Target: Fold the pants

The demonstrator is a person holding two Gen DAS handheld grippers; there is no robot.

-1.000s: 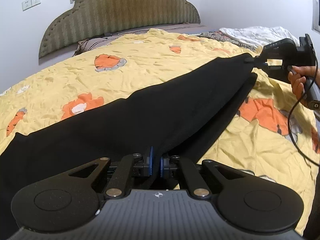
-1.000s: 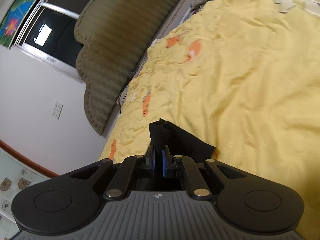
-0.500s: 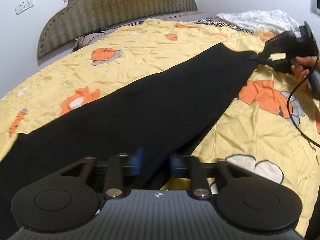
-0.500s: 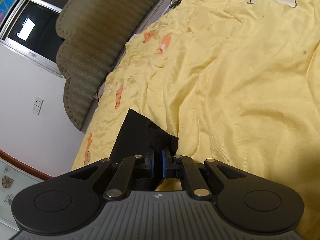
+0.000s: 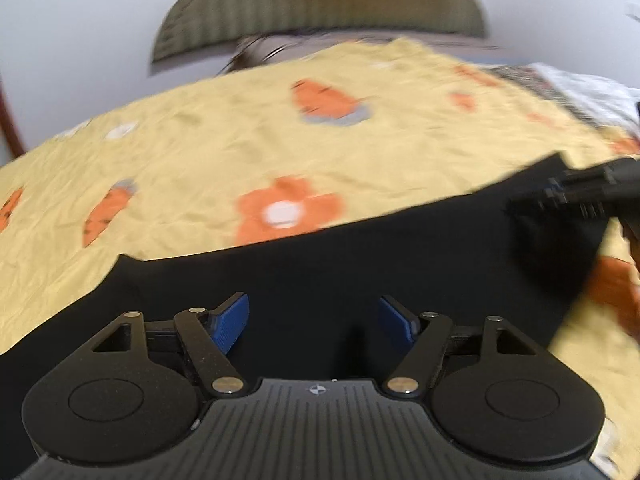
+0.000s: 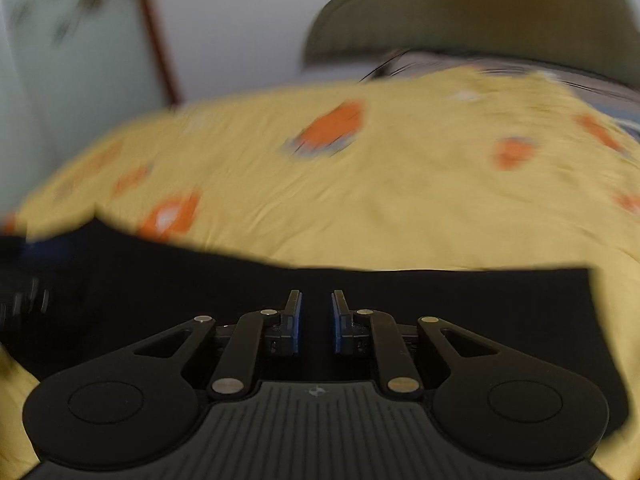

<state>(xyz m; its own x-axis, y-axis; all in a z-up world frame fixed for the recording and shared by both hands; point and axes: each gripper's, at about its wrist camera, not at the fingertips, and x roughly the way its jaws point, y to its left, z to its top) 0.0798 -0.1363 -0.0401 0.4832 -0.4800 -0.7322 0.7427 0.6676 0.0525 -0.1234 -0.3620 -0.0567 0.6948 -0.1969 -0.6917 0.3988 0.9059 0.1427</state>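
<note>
Simply smooth black pants [image 5: 360, 272], creased quilt [image 5: 240, 152]

The yellow bedspread [image 5: 248, 148] lay bare from the far edge of the black pants [image 5: 360, 272] up to the headboard [image 5: 320, 4], leaving broad open room across the bed. The headboard and wall closed off the bed's head end. The other hand-held gripper [image 5: 584, 196] crowded the pants' right end.

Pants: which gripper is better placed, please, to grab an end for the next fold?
Probably right. The right gripper hangs near the pants' end; the left gripper is over their middle. Both have just been opening, holding nothing.
</note>
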